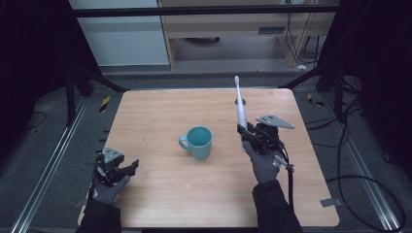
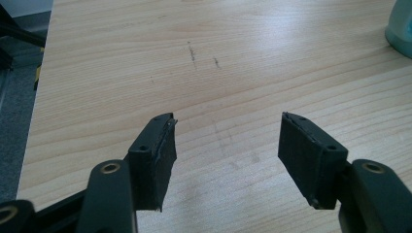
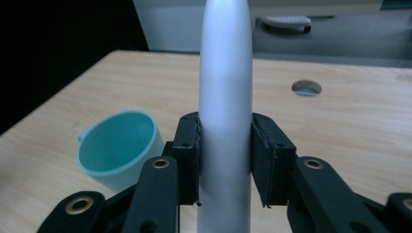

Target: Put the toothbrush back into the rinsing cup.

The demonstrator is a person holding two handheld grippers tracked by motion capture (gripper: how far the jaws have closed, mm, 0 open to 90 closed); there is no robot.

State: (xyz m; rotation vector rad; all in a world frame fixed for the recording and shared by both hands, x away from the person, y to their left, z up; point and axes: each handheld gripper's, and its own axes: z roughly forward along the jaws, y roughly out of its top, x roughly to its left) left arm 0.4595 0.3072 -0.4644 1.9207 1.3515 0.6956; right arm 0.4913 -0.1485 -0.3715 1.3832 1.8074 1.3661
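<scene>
1. The right gripper [image 1: 244, 131] is at about 3 o'clock on the wooden table [image 1: 160, 194], seen from the high view.
2. Its two black jaws are closed tight on a white electric toothbrush [image 1: 240, 109]. They press on the thick handle from both sides.
3. In the right gripper view the toothbrush [image 3: 225, 121] stands between the two pads [image 3: 189, 155], and each pad touches it.
4. The toothbrush stands almost straight up. Its small brush head points up and toward 12 o'clock, away from the person.
5. A teal cup [image 1: 197, 141] sits near the middle of the table. It stands upright and its handle points to 9 o'clock.
6. The toothbrush is to the 3 o'clock side of the cup and does not touch it. In the right gripper view the cup [image 3: 119, 148] is at 9 o'clock from the jaws.
7. A small round hole [image 1: 240, 102] is in the table behind the toothbrush, toward 12 o'clock.
8. The left gripper [image 1: 132, 167] is at about 8 o'clock, near the table's edge, well apart from the cup.
9. In the left gripper view its jaws are spread wide and hold nothing. Bare wood shows between them.
</scene>
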